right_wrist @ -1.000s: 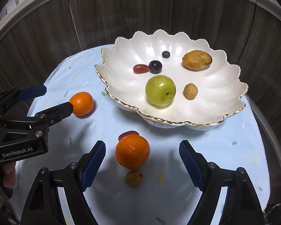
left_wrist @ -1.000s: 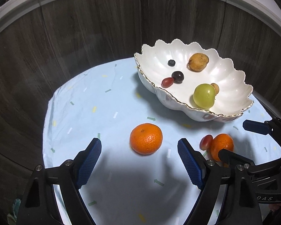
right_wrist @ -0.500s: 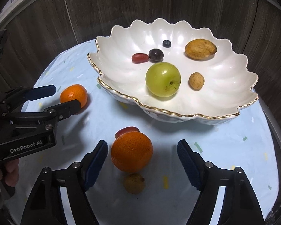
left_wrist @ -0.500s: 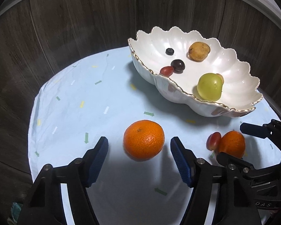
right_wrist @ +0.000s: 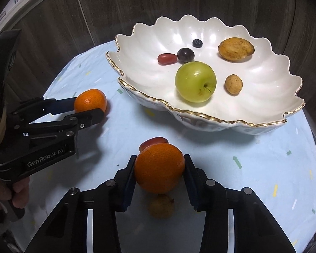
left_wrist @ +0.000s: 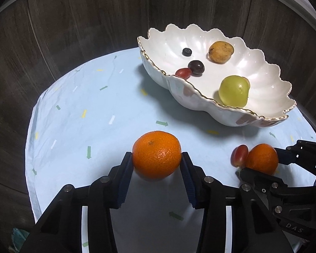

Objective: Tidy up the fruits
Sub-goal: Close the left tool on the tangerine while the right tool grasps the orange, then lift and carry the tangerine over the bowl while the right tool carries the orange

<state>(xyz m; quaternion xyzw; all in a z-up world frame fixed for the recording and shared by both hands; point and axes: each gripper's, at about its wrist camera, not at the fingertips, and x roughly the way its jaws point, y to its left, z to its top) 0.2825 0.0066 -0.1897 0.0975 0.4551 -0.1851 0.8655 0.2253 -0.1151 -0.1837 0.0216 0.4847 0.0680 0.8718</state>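
Left wrist: left gripper [left_wrist: 157, 164] jaws closing, pads touching round dimpled orange mandarin [left_wrist: 157, 155]; right gripper [right_wrist: 159, 166] likewise on second glossy mandarin [right_wrist: 159, 167].

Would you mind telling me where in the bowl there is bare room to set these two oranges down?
The bowl is bare along its right side, beyond the small brown fruit, and along its left wall, left of the red grape. The middle is crowded: apple, dark grape, blueberry and large brown fruit.

Bare cloth [left_wrist: 78, 113] lies open left of the bowl [left_wrist: 179, 97], whose scalloped wall blocks the far side.
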